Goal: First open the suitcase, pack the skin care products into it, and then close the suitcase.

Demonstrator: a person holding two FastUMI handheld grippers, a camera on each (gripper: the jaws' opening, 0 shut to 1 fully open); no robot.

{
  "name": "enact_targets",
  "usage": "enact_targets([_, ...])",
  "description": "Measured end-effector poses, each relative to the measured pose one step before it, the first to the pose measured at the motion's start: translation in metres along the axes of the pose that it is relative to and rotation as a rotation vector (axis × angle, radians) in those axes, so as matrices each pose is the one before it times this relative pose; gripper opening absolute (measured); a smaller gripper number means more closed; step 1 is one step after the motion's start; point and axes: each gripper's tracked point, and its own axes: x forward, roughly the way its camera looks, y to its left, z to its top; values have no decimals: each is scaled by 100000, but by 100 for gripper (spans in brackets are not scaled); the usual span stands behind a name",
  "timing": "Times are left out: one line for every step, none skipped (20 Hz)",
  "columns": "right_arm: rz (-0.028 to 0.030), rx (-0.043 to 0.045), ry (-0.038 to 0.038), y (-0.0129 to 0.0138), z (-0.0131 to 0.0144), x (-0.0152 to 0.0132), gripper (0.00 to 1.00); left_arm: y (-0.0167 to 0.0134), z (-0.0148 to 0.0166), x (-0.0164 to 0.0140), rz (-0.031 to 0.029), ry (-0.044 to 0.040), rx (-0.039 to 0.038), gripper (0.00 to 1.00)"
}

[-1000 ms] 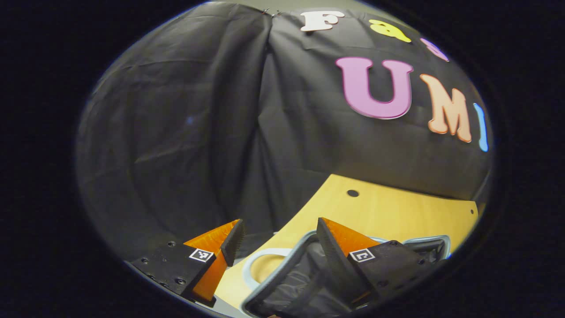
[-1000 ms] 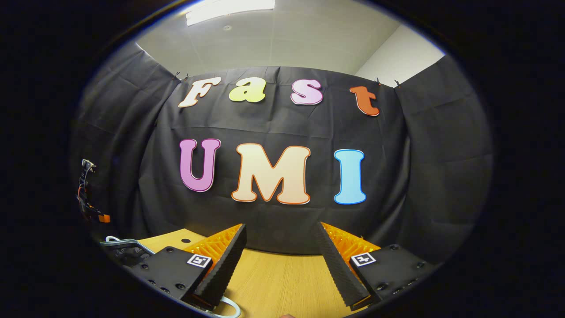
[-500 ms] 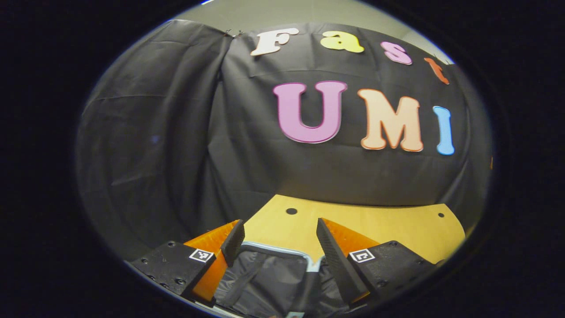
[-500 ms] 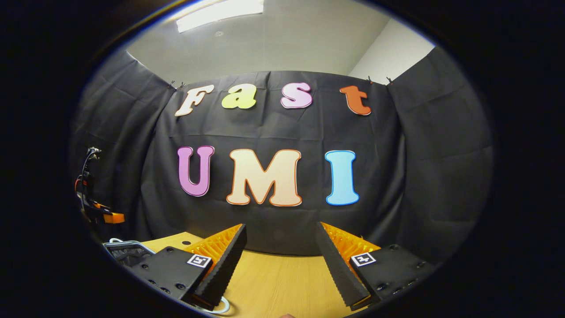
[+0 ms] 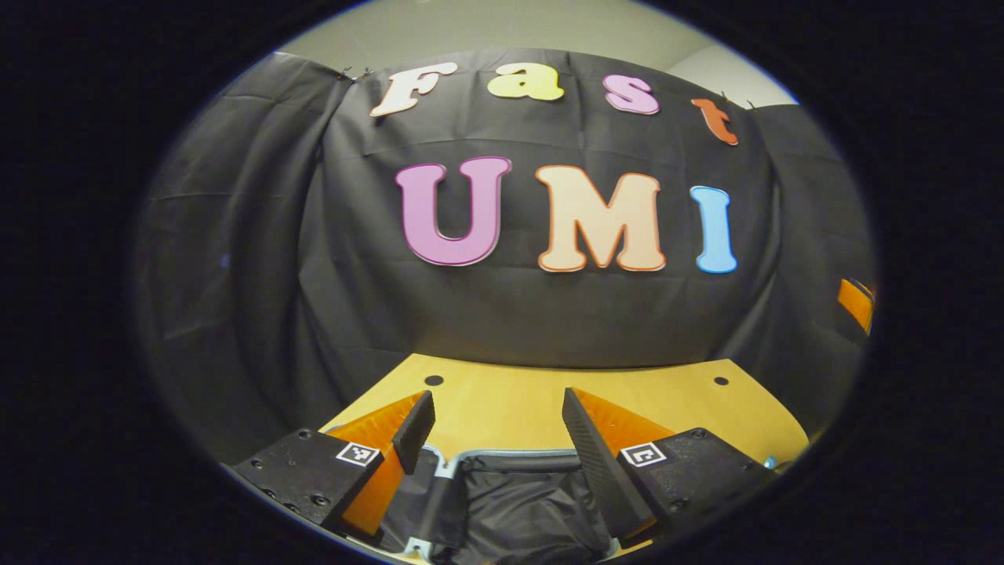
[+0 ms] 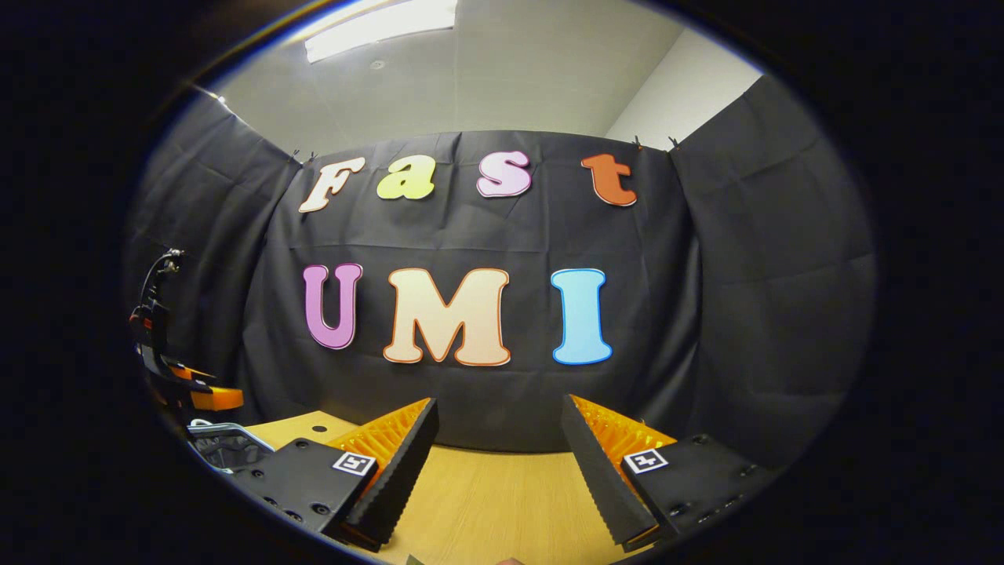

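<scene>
The suitcase (image 5: 510,502) lies open on the table (image 5: 518,404) just under your left tool (image 5: 494,439), pale rim around crumpled black lining. Both tools gape, holding nothing; your right tool (image 6: 498,463) hangs over bare wood. Drop lower and a finger could snag that lining.

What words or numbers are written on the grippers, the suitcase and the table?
None can be read.
Left gripper: its square tags carry black-and-white block patterns, not words.
Right gripper: its square tags carry the same kind of pattern, no words.
Suitcase: no label or brand on the part in view.
Table: bare wood, no writing.
</scene>
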Motion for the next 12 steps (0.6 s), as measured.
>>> enact_targets([-15, -88, 74, -451, -116, -186, 99, -1456, -180, -413, -2130, -24, -141, 95])
enact_targets([-88, -114, 119, -504, -167, -190, 99, -1349, -384, -320, -1880, 489, -232, 95])
enact_targets([135, 34, 213, -445, 0, -236, 98, -1436, -270, -277, -1974, 301, -404, 95])
enact_targets([213, 91, 308, -423, -230, -227, 96, -1302, -372, -171, -1730, 500, -152, 95])
enact_targets([316, -6, 265, -372, -61, -193, 98, -1381, -405, -323, -1490, 765, -88, 95])
enact_targets([322, -198, 259, -477, -199, -187, 98, -1272, -357, -211, -1604, 476, -353, 95])
enact_targets([378, -236, 144, -366, -73, -187, 98, -1294, -457, -169, -1675, 1030, -419, 95])
enact_targets([456, -282, 112, -376, -9, -220, 99, -1142, -619, -62, -1336, 1084, -396, 95])
enact_targets([317, -302, 192, -367, -137, -187, 99, -1144, -423, -85, -1379, 672, -169, 95])
enact_targets([325, -157, 174, -393, -210, -182, 99, -1063, -551, -6, -1123, 951, -157, 95])
enact_targets([297, -91, 282, -348, -62, -232, 99, -979, -525, 5, -1318, 1009, -153, 95])
enact_targets([197, -127, 249, -424, -158, -265, 99, -1125, -692, -89, -1134, 1050, -254, 95])
